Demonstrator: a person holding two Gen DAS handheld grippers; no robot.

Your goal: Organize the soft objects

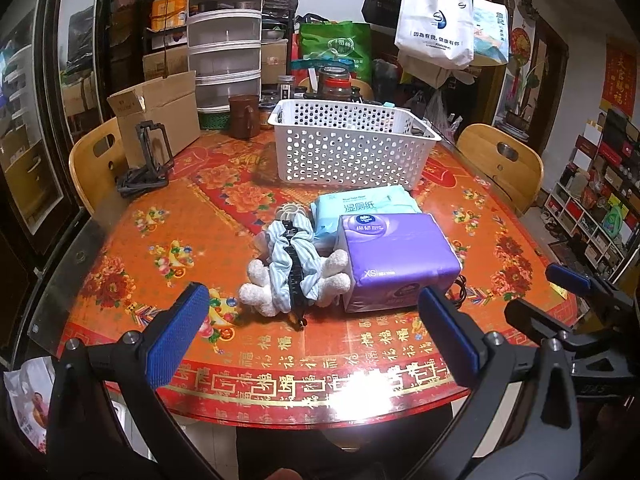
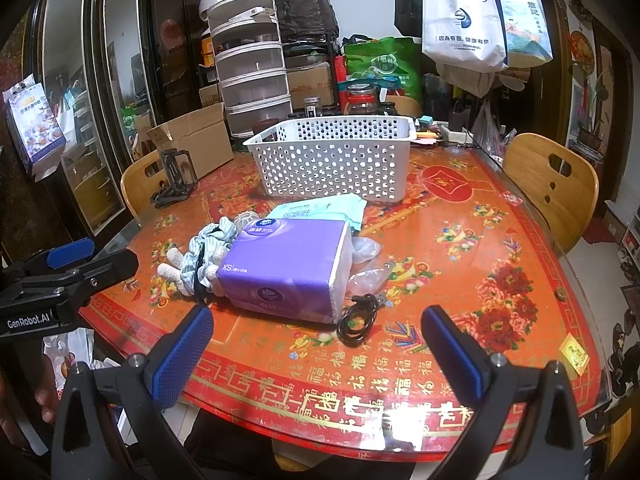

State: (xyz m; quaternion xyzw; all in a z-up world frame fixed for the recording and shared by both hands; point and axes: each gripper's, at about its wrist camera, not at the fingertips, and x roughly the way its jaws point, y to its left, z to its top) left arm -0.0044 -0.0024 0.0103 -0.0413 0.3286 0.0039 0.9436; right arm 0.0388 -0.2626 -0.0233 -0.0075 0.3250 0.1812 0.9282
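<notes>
A purple tissue pack (image 1: 394, 254) (image 2: 286, 266) lies mid-table, with a teal wet-wipe pack (image 1: 360, 206) (image 2: 320, 210) behind it. To its left lie a white plush toy (image 1: 264, 294) (image 2: 170, 270) and a striped blue scrunchie (image 1: 290, 254) (image 2: 208, 242) with a black band across it. A white perforated basket (image 1: 352, 142) (image 2: 332, 160) stands behind them. My left gripper (image 1: 316, 336) is open and empty, near the table's front edge. My right gripper (image 2: 320, 350) is open and empty, just in front of the tissue pack.
A coiled black cable (image 2: 358, 318) and crumpled clear plastic (image 2: 366, 256) lie right of the tissue pack. A cardboard box (image 1: 158, 116), a black stand (image 1: 148, 160), a brown mug (image 1: 243, 116) and jars sit at the back. Wooden chairs (image 2: 556, 184) flank the red table (image 2: 460, 240).
</notes>
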